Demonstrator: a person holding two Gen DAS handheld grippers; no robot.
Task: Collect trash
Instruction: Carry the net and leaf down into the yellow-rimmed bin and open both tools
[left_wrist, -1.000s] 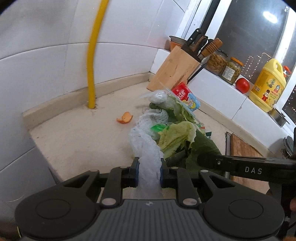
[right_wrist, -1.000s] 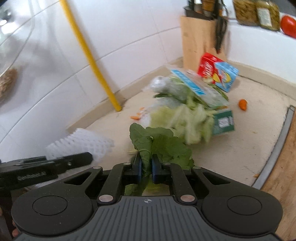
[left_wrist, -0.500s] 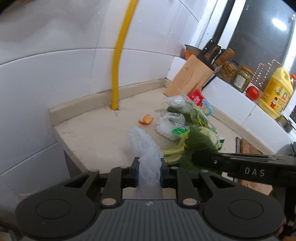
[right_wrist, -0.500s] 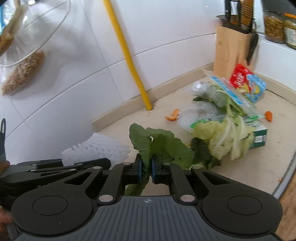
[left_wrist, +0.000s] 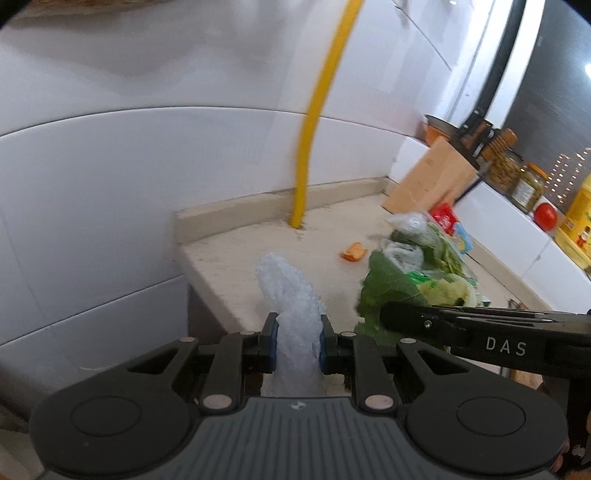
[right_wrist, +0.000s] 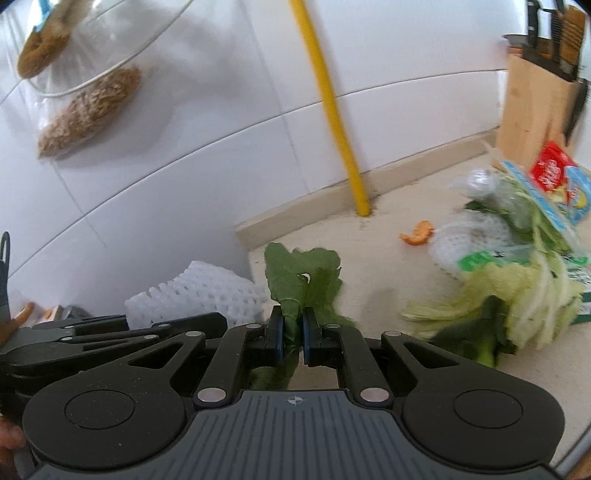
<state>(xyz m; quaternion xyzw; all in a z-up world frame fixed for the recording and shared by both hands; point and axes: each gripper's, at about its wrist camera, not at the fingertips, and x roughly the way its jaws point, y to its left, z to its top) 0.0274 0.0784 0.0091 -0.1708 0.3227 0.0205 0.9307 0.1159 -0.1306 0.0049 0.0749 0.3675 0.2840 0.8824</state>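
My left gripper (left_wrist: 295, 341) is shut on a white foam fruit net (left_wrist: 290, 295), held above the counter's left end. My right gripper (right_wrist: 293, 334) is shut on a dark green leaf (right_wrist: 303, 273), just right of the left one. The foam net (right_wrist: 199, 291) and the left gripper's black body show at the left of the right wrist view. The leaf (left_wrist: 388, 288) and the right gripper's finger show at the right of the left wrist view. On the counter lies a trash heap: cabbage leaves (right_wrist: 517, 295), another foam net (right_wrist: 469, 236), plastic wrap, a red-blue snack packet (right_wrist: 557, 177) and an orange peel (right_wrist: 417, 234).
A yellow pipe (left_wrist: 314, 122) runs up the white tiled wall at the counter's back. A wooden knife block (left_wrist: 428, 181) stands in the corner, with jars, a tomato (left_wrist: 546, 216) and a yellow oil bottle on the sill. The beige counter (left_wrist: 236, 258) ends at left.
Both grippers have swung left and drawn back from the trash heap, carrying the foam net and the leaf; the heap now lies farther right and the counter's left end has come into view.
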